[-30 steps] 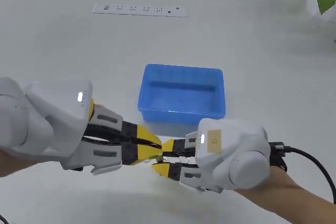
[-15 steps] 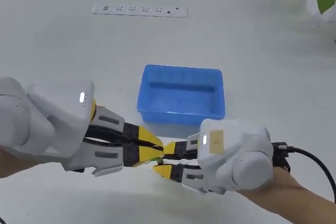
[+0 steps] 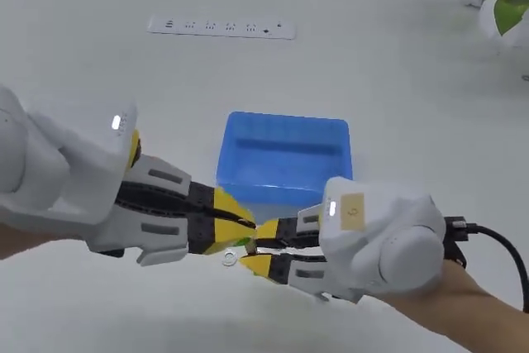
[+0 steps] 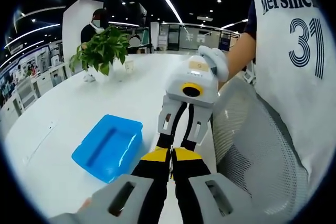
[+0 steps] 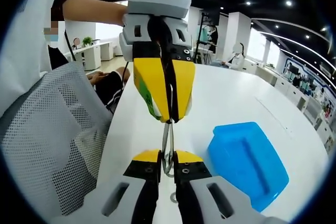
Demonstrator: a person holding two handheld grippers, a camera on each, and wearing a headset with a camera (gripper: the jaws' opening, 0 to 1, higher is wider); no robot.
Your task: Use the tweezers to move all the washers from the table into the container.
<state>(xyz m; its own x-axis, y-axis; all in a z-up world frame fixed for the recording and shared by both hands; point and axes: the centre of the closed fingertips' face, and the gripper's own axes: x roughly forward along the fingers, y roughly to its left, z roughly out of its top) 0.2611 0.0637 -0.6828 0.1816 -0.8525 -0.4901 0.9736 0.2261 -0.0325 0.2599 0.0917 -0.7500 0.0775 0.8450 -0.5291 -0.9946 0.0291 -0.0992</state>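
The head view looks down from close above the left tool (image 3: 245,229) and right tool (image 3: 263,247), tip to tip over the table (image 3: 397,64). Each tool's camera faces the opposite tool closely; all share the container (image 3: 285,150) beside them.

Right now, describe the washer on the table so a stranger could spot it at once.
On the white table, by the blue rectangular plastic container, the yellow-tipped left gripper and right gripper meet. Under their tips lies the small silver metal washer, a flat ring, unlike the thin metal tweezers they hold.
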